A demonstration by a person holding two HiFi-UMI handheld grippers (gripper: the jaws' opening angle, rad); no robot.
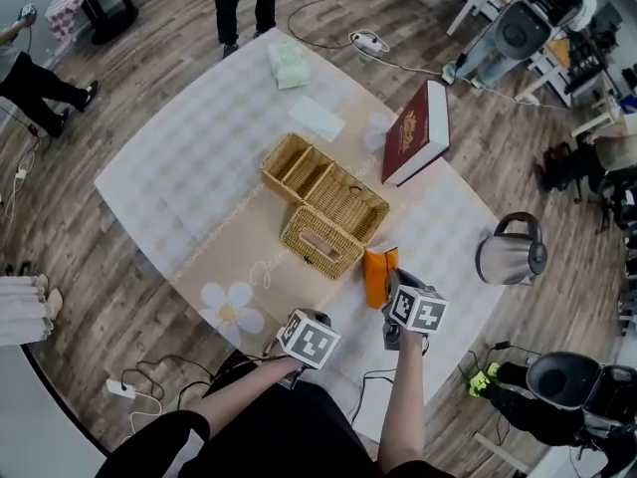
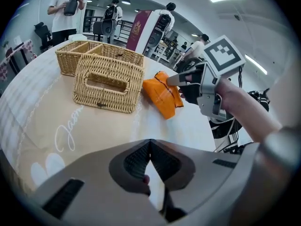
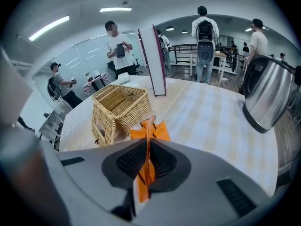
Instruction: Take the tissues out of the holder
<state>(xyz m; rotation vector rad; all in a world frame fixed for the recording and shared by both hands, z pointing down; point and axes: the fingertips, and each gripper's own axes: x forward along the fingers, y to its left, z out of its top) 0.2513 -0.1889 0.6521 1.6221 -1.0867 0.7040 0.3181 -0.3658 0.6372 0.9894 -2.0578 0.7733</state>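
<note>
While tilted downward, right gripper (image 3: 146, 147) clamps orange pack (image 3: 157, 132).

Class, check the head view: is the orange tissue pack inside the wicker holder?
No, the orange tissue pack is outside the wicker holder, pinched by the right gripper.

Left tongs (image 2: 149, 144) closed, empty; right tongs (image 3: 147, 144) clamp orange tissue pack (image 1: 376, 273).
</note>
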